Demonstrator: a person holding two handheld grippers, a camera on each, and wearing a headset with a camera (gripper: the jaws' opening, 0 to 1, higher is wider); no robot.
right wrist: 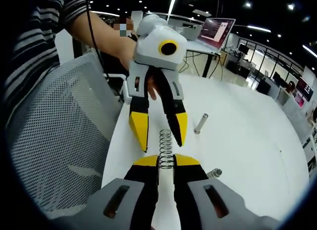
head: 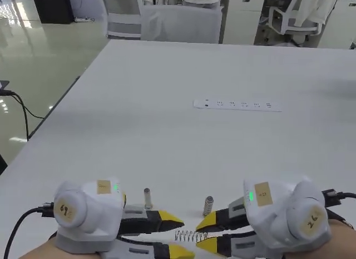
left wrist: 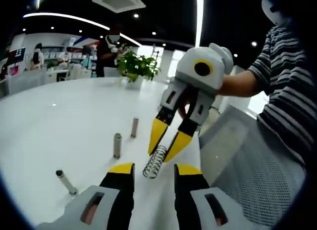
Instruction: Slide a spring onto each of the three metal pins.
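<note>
My right gripper point(right wrist: 166, 162) jaws are narrow, clamped on the spring point(right wrist: 166, 141) at lower centre. My left gripper point(left wrist: 154, 169) jaws stand wide, flanking its far end.

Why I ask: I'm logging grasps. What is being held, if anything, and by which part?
The right gripper holds the spring by one end; the left gripper is open, holding nothing.

Right gripper point(right wrist: 167, 163) clamped on one end of a spring point(right wrist: 166, 146), left gripper point(left wrist: 154, 169) facing it tip to tip, jaws apart on either side of the spring's free end, bare right forearm point(left wrist: 242, 84) reaching from a striped sleeve point(left wrist: 277, 57)
</note>
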